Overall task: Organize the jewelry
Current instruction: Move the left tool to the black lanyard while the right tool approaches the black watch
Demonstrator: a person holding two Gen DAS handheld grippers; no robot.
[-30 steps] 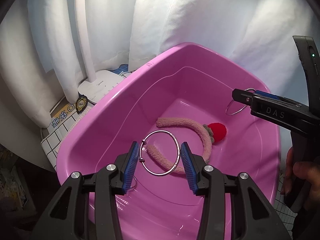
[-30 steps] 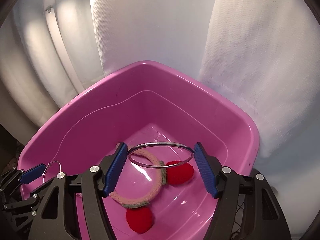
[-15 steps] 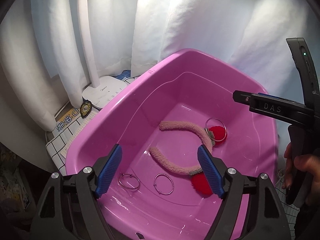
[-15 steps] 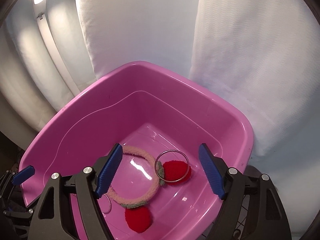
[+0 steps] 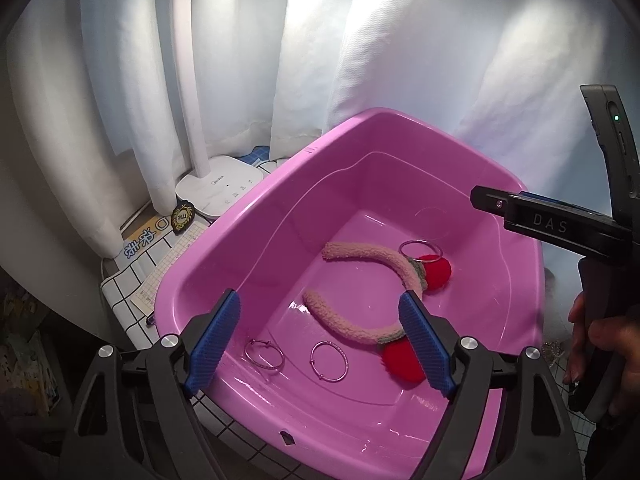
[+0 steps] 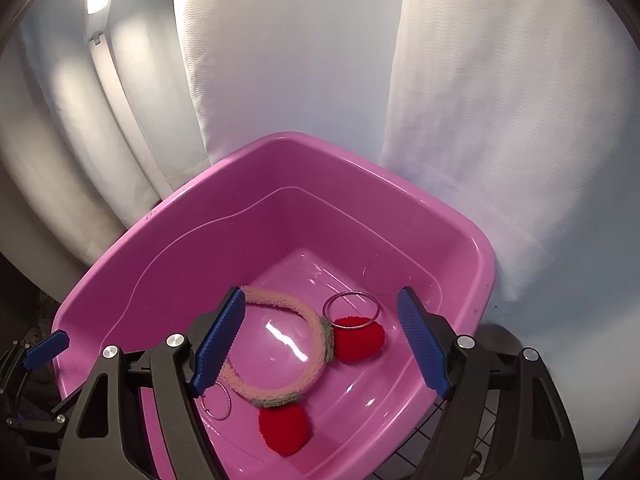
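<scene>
A pink plastic tub (image 5: 248, 216) (image 6: 168, 216) holds a fuzzy pink headband (image 5: 360, 254) (image 6: 280, 300) with two red pom-poms. Three silver bangles lie in it: one (image 5: 421, 251) (image 6: 351, 310) resting against the far pom-pom, two (image 5: 264, 354) (image 5: 329, 361) on the tub floor near me. One near bangle (image 6: 218, 402) shows in the right wrist view. My left gripper (image 5: 320, 340) is open and empty above the tub's near side. My right gripper (image 6: 320, 340) is open and empty above the tub; it shows in the left wrist view (image 5: 520, 212).
White curtains hang behind the tub. A white lamp base (image 5: 218, 186) with its upright arm stands at the left on a checked cloth (image 5: 136, 276), beside a small badge (image 5: 182, 214) and papers. My left gripper's blue fingertip (image 6: 46, 346) shows at the right wrist view's left edge.
Both grippers opened and let go of their bangles, which dropped into the tub. Both grippers have since risen and pulled back from the tub.
</scene>
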